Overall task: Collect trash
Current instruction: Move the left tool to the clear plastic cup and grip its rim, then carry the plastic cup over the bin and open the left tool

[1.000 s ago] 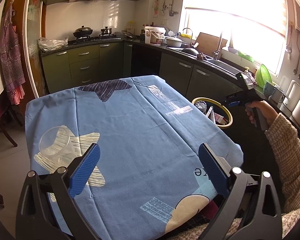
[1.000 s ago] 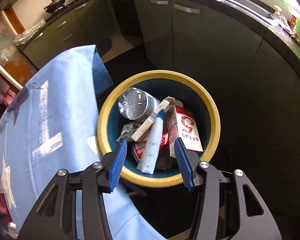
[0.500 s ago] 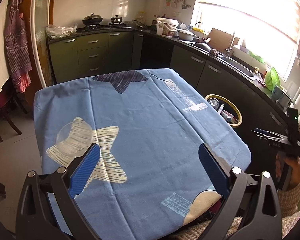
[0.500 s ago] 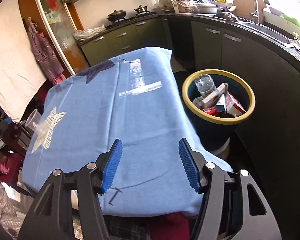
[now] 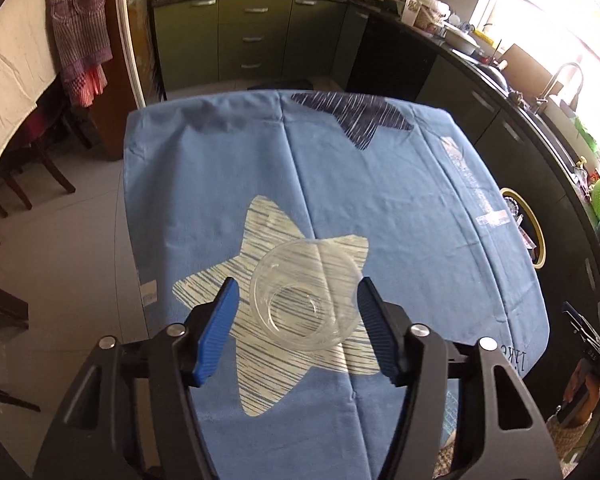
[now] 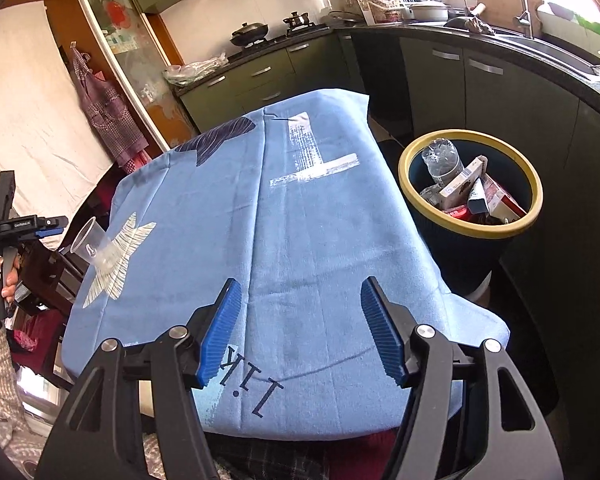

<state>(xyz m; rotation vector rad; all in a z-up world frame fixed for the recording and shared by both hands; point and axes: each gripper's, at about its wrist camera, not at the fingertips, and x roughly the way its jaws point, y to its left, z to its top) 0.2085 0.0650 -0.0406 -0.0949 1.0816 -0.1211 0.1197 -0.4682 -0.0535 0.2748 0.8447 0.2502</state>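
A clear plastic cup [image 5: 304, 296] stands upright on the white star of the blue tablecloth [image 5: 380, 208]. My left gripper [image 5: 298, 328] is open, its blue pads on either side of the cup, just above it and not touching. The cup also shows in the right wrist view [image 6: 90, 242], with the left gripper [image 6: 50, 226] beside it. My right gripper [image 6: 300, 328] is open and empty over the near edge of the table. The yellow-rimmed trash bin [image 6: 536, 196] stands right of the table and holds a bottle and cartons.
Dark green kitchen cabinets [image 6: 480, 92] and a counter run along the back and right. The bin's rim [image 5: 538, 236] shows past the table's right edge. Chairs [image 5: 16, 176] and a cloth-covered table stand on the left.
My left gripper has swung left and come down over the cup, which now sits between its pads. My right gripper has pulled back from over the bin to the table's near edge.
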